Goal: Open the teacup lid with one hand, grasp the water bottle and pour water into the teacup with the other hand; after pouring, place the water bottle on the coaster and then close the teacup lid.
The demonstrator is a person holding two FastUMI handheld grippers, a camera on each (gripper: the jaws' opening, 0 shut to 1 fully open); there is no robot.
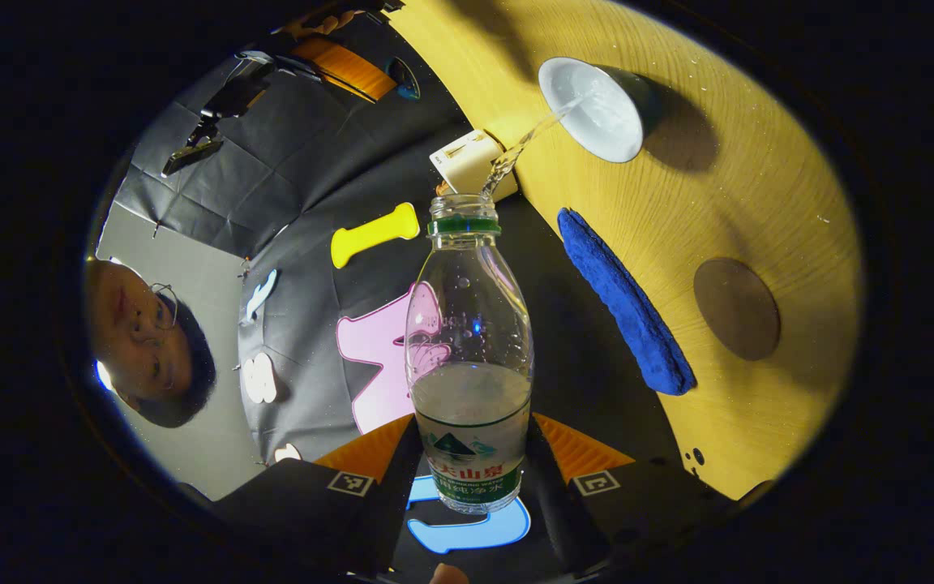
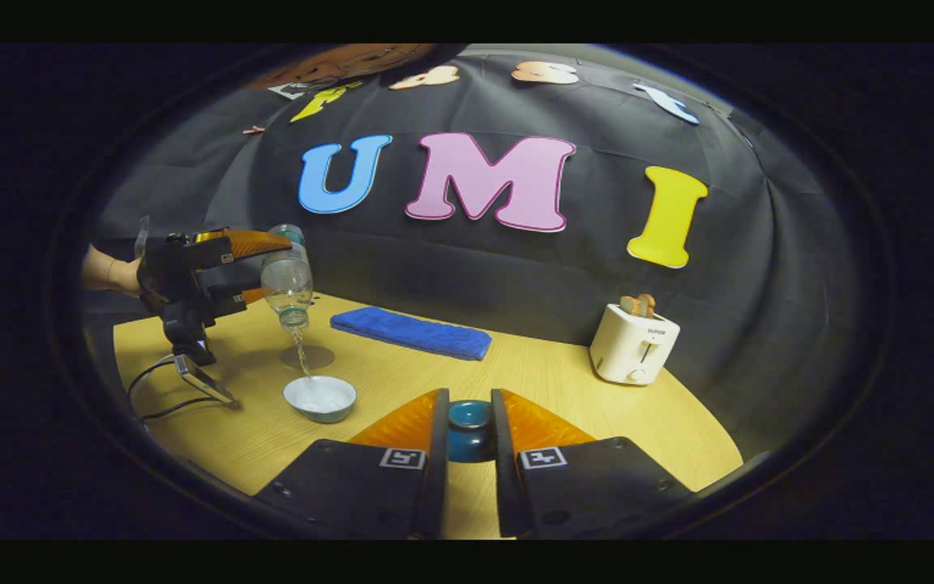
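The table (image 2: 564, 381) carries, from largest to smallest, a blue towel (image 2: 412, 332), a toaster (image 2: 633, 347), the teacup (image 2: 320, 398) and the round coaster (image 2: 308, 356); the coaster lies just behind the teacup. The left tongs (image 1: 471, 474) are closed on the base of the water bottle (image 1: 469, 341), which is tilted mouth-down above the teacup; a thin stream of water (image 1: 528, 144) runs from the mouth into the open cup. The right tongs (image 2: 467, 442) are narrow and hold the teacup lid (image 2: 469, 430) clear of the table, well apart from the cup. Judged step: pouring in progress, bottle roughly part-full. Risks: excessive tilt would widen the stream and overshoot the cup rim; droplets on the table suggest splash; a grip at the base leaves the bottle free to swing; a prolonged pour would overfill the shallow cup.
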